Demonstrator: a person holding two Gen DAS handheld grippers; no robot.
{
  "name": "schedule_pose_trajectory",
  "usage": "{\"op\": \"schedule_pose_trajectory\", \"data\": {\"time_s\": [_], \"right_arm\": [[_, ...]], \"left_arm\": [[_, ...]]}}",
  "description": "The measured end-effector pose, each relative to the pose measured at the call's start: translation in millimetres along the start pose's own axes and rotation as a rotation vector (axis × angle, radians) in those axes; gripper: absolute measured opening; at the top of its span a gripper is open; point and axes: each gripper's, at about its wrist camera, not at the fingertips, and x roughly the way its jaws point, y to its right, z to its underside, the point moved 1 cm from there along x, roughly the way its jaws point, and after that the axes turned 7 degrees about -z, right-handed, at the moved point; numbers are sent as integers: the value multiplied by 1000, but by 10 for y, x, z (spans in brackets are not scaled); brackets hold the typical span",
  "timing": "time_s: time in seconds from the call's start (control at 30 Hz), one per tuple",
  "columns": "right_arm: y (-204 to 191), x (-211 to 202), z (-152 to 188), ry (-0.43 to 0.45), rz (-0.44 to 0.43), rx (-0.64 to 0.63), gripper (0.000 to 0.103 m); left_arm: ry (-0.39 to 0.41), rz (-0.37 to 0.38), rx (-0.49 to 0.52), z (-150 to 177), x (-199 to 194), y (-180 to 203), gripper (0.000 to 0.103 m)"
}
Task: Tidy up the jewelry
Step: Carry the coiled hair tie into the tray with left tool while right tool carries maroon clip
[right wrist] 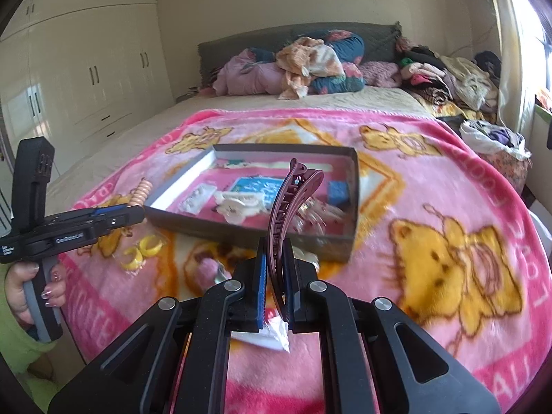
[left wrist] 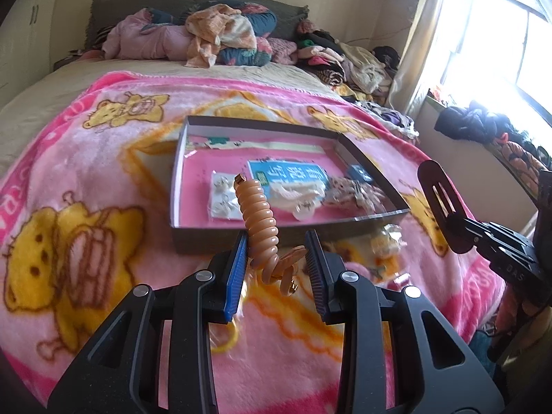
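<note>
Coil tie point(left wrist: 260, 222), light and springy, sags in your left gripper's point(left wrist: 276, 269) loose pinch; stiff clip point(right wrist: 288, 214), clamped low by your right gripper point(right wrist: 274, 289), may pivot.

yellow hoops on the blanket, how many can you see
2: both yellow hoops lie side by side on the blanket, just under the left gripper. More may be hidden beneath it.

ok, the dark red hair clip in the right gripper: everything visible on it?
The hair clip is a long, curved, maroon banana clip that looks like plastic, with rows of teeth along two arms. The arms meet low and part slightly at the tips. It stands nearly upright, its lower part pinched in the right gripper, its top showing before the box.
</note>
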Motion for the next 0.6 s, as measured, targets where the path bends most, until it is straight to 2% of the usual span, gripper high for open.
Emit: {"op": "schedule_pose_trajectory", "data": {"time_s": [0.33, 0.6], "right_arm": [[-55, 293, -182, -18, -27, -33, 8], [45, 499, -293, -35, -41, -27, 8]], "left_arm": [[29, -36, -22, -249, 147, -82, 25], [17, -56, -30, -347, 330, -78, 25]]}}
